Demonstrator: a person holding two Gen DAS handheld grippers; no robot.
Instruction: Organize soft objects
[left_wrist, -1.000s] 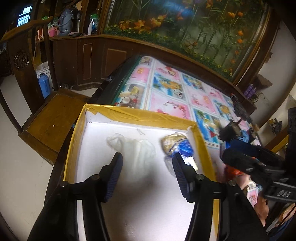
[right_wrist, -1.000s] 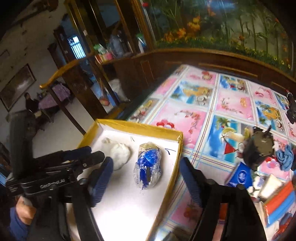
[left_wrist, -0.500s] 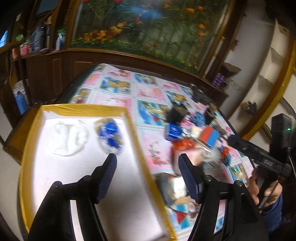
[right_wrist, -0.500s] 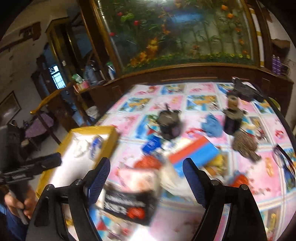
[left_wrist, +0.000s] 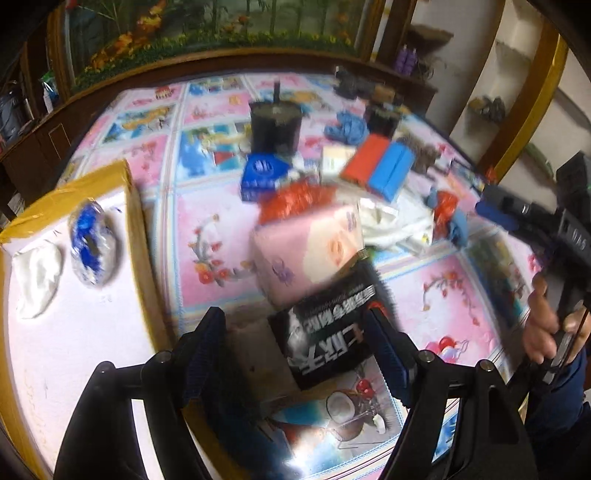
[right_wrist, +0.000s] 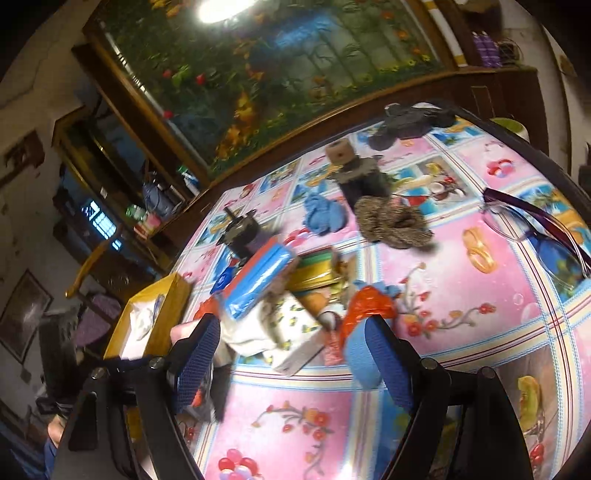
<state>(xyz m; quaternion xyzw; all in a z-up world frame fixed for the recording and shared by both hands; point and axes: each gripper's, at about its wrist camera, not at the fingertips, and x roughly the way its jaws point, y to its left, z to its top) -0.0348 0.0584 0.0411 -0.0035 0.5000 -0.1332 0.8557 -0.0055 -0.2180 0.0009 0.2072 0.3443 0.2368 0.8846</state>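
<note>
We have swung both views off the yellow-edged tray (left_wrist: 129, 206) and onto the cluttered middle of the counter (left_wrist: 207, 236); a second ago each camera looked down into the tray, and now it sits at the left edge of the left view and only partly visible at the left of the right view (right_wrist: 162, 306); we read this as one drop-off finished and the next pick starting. The tray holds two soft things lying just beside each other, a white crumpled bag (left_wrist: 37, 277) and a blue-and-clear wrapped bundle (left_wrist: 92, 247), which match what lay there a second ago.

The heap still to be sorted fills the centre: a pink soft pack (left_wrist: 306, 254) resting on a black printed packet (left_wrist: 332, 336), with a red mesh bag (left_wrist: 295, 199) behind them and a white floral cloth (right_wrist: 266, 325) near the right tool.

The left hand-held gripper (left_wrist: 295, 350) has just been opening, and its jaws now stand apart around the near end of the black packet, pads not pressing it as far as the blur lets us judge; the right hand-held gripper (right_wrist: 291, 350) is spread wide and empty, low over the cloth and a red bag (right_wrist: 369, 302); we judge the black packet or the pink pack the likely next grasp; both views are smeared.
</note>
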